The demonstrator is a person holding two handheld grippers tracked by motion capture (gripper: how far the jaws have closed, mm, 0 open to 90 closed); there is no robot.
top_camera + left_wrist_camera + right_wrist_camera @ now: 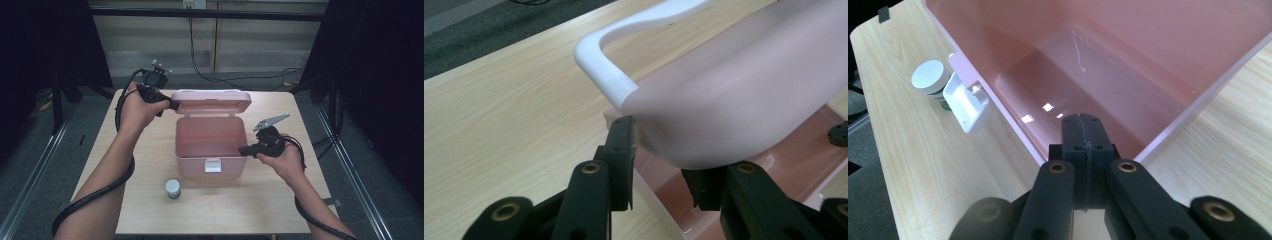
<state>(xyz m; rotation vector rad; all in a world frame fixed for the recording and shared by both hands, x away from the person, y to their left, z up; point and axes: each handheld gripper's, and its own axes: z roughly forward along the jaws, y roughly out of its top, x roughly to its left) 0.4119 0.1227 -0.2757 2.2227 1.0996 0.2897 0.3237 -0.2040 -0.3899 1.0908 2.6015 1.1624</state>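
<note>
- Pale wood-grain table [280, 200] stands on grey floor between dark curtains, seen from the high view; a pink box [210, 145] sits at its middle with the lid [212, 102] swung up at the far side and the white latch [213, 165] facing the person.
- Near the box's front left corner stands a small white-capped jar [173, 188], apart from the box.
- In the same view the left gripper [172, 105] reaches to the lid's left end, and the right gripper [243, 150] rests at the box's right rim.
- From the left gripper view, the jaws straddle the lid's rounded corner [724, 100], just below the white carry handle [606, 75]; whether the pads already press on it is hard to tell, so I read the jaws as parted around it, not clamped.
- From the right gripper view, the jaws are pressed together with nothing between them, tip just over the rim of the bare box interior [1088, 75]; the jar [930, 77] stands outside, beside the latch [965, 102].
- Judgement: the lid is being managed while the right gripper steadies the box. Next, the left jaws need a firm hold on the lid edge, then a controlled swing about the hinge.
</note>
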